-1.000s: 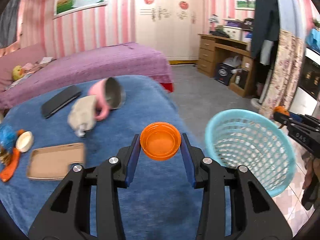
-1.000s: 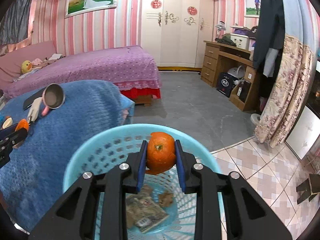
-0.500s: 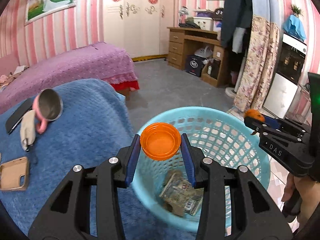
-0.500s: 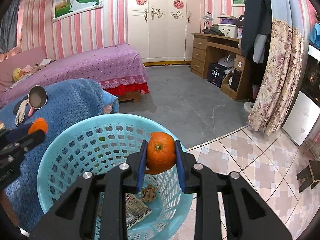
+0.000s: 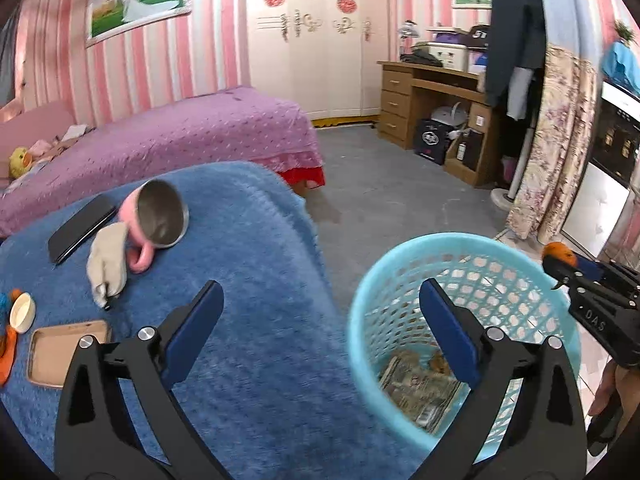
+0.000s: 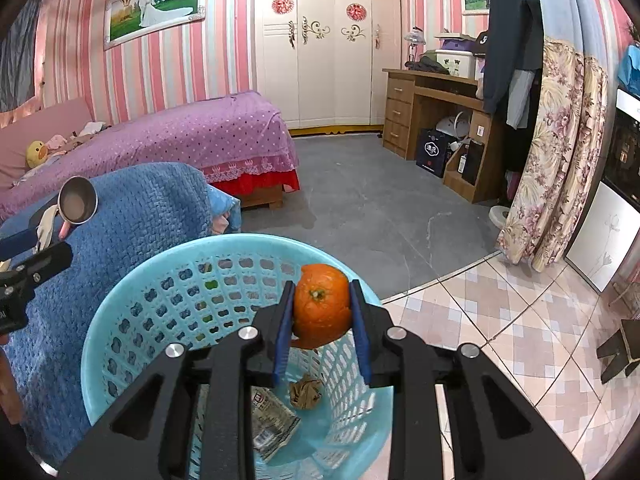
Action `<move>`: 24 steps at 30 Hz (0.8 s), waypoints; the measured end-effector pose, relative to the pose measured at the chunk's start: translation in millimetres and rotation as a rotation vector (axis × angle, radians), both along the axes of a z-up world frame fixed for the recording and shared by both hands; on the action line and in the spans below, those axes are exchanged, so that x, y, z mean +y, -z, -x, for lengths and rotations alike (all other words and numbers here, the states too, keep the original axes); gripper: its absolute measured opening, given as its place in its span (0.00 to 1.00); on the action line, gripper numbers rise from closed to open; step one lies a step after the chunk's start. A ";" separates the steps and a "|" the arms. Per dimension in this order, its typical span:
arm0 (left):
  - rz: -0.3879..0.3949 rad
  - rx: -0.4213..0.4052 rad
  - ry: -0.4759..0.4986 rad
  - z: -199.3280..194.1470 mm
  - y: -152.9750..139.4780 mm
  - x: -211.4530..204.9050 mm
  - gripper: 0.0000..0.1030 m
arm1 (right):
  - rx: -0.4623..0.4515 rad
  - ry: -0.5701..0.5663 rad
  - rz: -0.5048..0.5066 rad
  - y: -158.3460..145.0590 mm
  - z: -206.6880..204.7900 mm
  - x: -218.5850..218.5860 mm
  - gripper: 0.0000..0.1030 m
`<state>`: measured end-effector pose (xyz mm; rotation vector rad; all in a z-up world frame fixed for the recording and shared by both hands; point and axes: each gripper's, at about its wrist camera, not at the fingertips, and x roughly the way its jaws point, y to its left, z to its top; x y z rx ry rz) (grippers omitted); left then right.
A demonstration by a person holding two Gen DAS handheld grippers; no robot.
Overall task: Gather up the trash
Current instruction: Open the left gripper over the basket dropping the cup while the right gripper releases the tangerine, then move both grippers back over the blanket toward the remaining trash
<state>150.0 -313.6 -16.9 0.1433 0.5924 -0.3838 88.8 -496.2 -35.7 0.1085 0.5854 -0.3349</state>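
Observation:
My left gripper (image 5: 320,288) hangs over the blue blanket's edge beside the light blue basket (image 5: 460,240). Its jaws are opening wide and nothing is between them. The orange cap is in no view. My right gripper (image 6: 322,294) is shut on an orange peel (image 6: 322,306), held above the basket's (image 6: 200,248) far rim. In the left wrist view the right gripper (image 5: 558,260) and its peel (image 5: 559,251) show at the basket's right side. A printed wrapper (image 6: 272,424) and a crumpled paper ball (image 6: 306,390) lie on the basket's bottom.
On the blue blanket (image 5: 248,240) lie a tipped pink mug (image 5: 156,220), a grey cloth (image 5: 106,264), a black phone (image 5: 80,228), a tan case (image 5: 64,350) and a white lid (image 5: 22,312). A purple bed stands behind, a wooden desk (image 6: 432,108) at the right; tiled floor lies right of the basket.
The left jaws have sprung wide and the orange cap they held is gone from sight. The left view has swung back towards the blanket. The right gripper keeps the peel over the basket.

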 end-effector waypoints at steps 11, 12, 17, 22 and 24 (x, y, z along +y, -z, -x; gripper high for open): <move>0.015 0.000 -0.069 -2.8 -5.4 49.1 0.95 | -0.070 0.059 0.053 -17.2 -2.6 22.2 0.69; 0.015 -0.001 -0.071 -2.1 -6.1 52.4 0.95 | -0.077 0.086 0.068 -20.3 -2.7 25.6 0.76; 0.010 -0.016 -0.106 4.5 -14.7 79.4 0.95 | -0.098 0.135 0.049 -30.9 -5.4 36.6 0.94; -0.007 -0.023 -0.153 8.4 -20.6 115.6 0.95 | -0.093 0.120 0.050 -35.6 -15.7 58.9 0.94; -0.025 -0.035 -0.181 8.6 -22.7 131.5 0.95 | -0.099 0.109 0.034 -37.6 -20.6 71.8 0.94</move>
